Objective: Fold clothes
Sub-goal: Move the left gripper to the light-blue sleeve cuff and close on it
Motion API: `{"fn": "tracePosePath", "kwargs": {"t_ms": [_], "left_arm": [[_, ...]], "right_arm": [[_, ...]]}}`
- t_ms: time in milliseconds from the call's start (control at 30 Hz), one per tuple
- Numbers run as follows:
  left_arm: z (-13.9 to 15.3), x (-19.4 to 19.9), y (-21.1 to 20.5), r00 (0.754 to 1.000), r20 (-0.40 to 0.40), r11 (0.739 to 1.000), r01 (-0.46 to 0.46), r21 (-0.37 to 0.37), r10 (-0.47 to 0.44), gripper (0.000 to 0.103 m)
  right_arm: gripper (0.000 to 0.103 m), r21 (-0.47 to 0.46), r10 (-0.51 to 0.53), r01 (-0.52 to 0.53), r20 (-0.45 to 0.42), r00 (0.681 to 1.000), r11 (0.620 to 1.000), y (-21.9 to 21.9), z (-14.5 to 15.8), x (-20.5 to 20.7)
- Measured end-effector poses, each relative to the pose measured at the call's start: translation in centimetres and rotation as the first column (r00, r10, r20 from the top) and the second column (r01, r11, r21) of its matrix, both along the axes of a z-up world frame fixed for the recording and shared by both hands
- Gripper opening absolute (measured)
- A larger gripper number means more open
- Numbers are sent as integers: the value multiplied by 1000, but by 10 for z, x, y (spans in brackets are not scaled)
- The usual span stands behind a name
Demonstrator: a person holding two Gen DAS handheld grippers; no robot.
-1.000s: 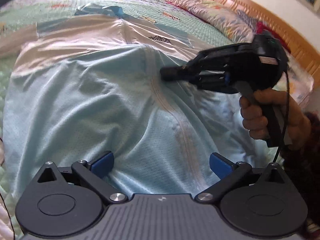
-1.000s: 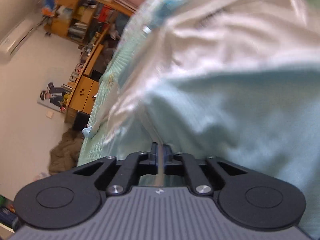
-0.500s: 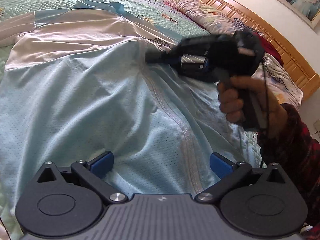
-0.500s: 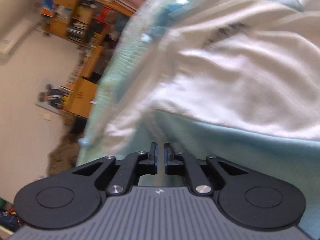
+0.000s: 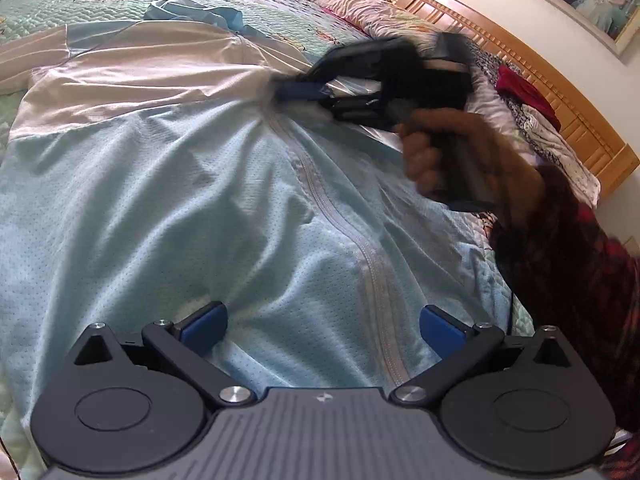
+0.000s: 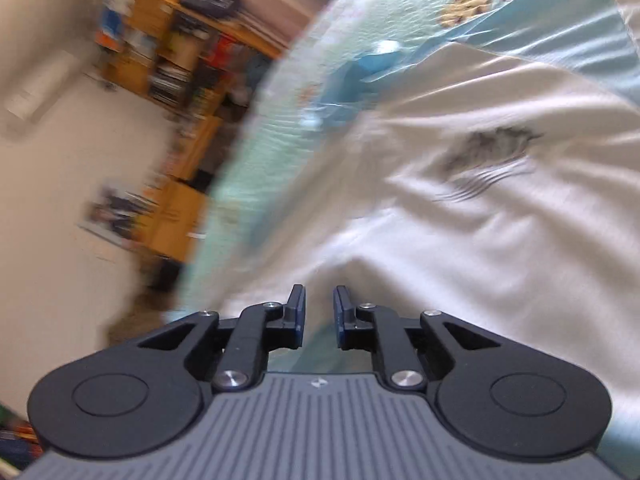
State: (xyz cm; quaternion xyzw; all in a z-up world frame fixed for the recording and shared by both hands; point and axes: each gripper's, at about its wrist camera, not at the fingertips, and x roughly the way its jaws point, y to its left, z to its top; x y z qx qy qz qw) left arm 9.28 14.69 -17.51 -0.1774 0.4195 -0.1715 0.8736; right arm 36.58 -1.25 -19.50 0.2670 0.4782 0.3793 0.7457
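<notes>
A: Checking left gripper (image 5: 322, 326). Standing wide open, blue pads (image 5: 204, 322) well apart, nothing clamped. Hovering over the pale blue mesh jacket with the white upper panel (image 5: 192, 200); blue fabric lying between and ahead of both fingers, contact with the pads not readable.

B: Locating the jacket. Lying spread out on the mint-green quilted bedspread (image 5: 100, 0), white panel at the far end, ahead of the fingertips. Pale zip seam (image 5: 340, 224) running away from a point just inside the right-hand finger toward the white panel.

A: Checking right gripper (image 6: 319, 312). Jaws having just been opening; now parted by a narrow gap, nothing caught between the pads. White fabric (image 6: 480, 240) lying directly ahead of and below the fingertips, with a dark printed mark (image 6: 492, 148) further ahead to the right-hand side.

B: Confirming from the left wrist view. Right gripper (image 5: 288, 88) blurred, fingertips pointing at the far end of the zip seam, at the boundary of blue and white cloth. Touching or just above the cloth: cannot tell. Person's hand (image 5: 436, 152) wrapping the grip, dark red patterned sleeve (image 5: 568, 272) behind it.

A: Noting surroundings. Wooden headboard (image 5: 540, 80) beyond the right gripper. Blurred wooden shelving (image 6: 180, 48) off the left-hand finger in the right wrist view.
</notes>
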Motion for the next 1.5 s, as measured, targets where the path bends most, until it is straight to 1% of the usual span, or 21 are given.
{"fn": "tracePosePath", "kwargs": {"t_ms": [33,133,167,267,333,367,467,533,633,700,733,833,967,1033,1100,1200,1300,1367,1400,1467,1500], "left_arm": [[0,0,0,1000,1,1000,2,1,-2,102],[0,-2,1,1000,4,1000,0,-11,0,102],[-1,-3,1,1000,6,1000,0,-15,0,102],[-2,-3,2,1000,8,1000,2,-21,-2,102],[-1,-3,3,1000,5,1000,3,-24,-3,102],[-1,-3,3,1000,4,1000,5,-27,-5,102],[-1,-4,6,1000,4,999,4,-47,-4,102],[-2,-5,9,1000,5,998,1,-64,-1,102],[-1,-4,15,1000,-4,995,-8,-102,8,102],[2,-4,18,1000,-8,992,-9,-122,8,102],[3,-5,20,1000,-9,991,-7,-131,6,101],[13,-7,26,1000,8,987,9,-163,-8,99],[32,-1,41,998,67,965,27,-261,-10,99],[44,11,51,995,88,965,-14,-262,38,99],[55,28,62,989,101,968,-85,-235,111,99],[71,62,78,975,88,965,-184,-187,203,99],[91,107,80,966,111,971,-229,-64,235,99],[106,141,79,957,142,964,-261,41,253,100],[112,159,79,953,172,961,-265,79,248,100],[119,203,80,944,210,944,-289,159,254,100],[121,226,81,941,219,932,-303,199,259,101]], "right_arm": [[0,-20,-3,3,-14,1000,1000,2,-9,6],[0,3,-34,34,-85,996,999,-1,-15,16],[10,15,-45,47,-100,994,999,-3,-10,16],[15,126,-31,38,-62,998,991,-4,4,16],[17,63,-43,45,-31,999,997,3,3,25],[5,-28,-51,50,-21,998,998,8,-4,31],[0,-29,-71,69,-60,996,997,6,-13,42],[11,-8,-91,91,-36,995,996,2,0,38],[16,145,-67,71,-31,997,987,5,5,38],[17,95,-75,79,-47,996,992,8,-4,46],[1,68,-88,92,-64,994,993,11,-10,51],[0,18,-142,145,-121,982,989,21,-19,63],[25,61,-194,197,-55,979,978,29,6,51],[26,116,-213,220,-68,975,969,38,9,54],[28,159,-237,254,-119,964,954,47,5,57],[31,40,-298,306,-133,945,951,51,-8,70],[1,60,-315,318,-50,948,946,50,-21,73],[0,140,-302,296,19,953,945,43,-32,68],[4,200,-292,280,33,956,939,38,-35,64],[34,284,-281,257,48,959,924,31,-30,62],[42,293,-292,252,101,951,922,28,-22,59]]}}
